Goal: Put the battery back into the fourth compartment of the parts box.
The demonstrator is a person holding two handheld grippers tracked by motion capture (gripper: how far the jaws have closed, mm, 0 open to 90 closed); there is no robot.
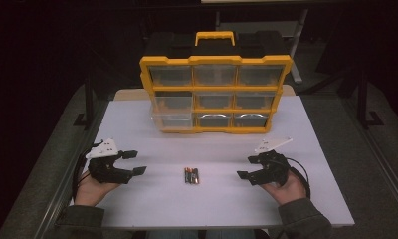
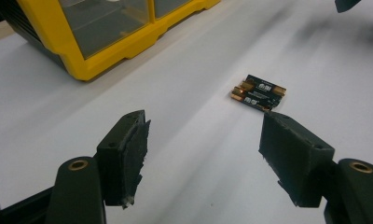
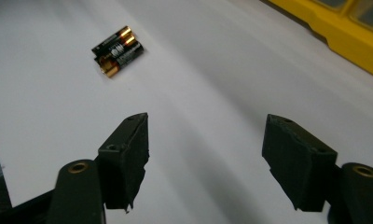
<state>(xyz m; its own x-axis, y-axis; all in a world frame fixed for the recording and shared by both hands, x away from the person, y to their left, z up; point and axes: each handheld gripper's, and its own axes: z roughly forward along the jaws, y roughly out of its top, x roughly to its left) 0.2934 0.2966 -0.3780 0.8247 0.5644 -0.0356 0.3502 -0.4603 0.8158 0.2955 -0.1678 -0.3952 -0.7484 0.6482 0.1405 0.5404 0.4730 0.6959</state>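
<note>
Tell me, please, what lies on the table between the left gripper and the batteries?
Nothing: in the high view, only bare white table separates the left gripper from the batteries.

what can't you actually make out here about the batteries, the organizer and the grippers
- Batteries: too small in the high view for an exact count; label print unreadable in both gripper views.
- Yellow organizer: drawer contents blurred behind glare in the high view; cut off by the frame edge in both gripper views.
- Left gripper and right gripper: both open and empty; the hands cover their rear parts.
</note>
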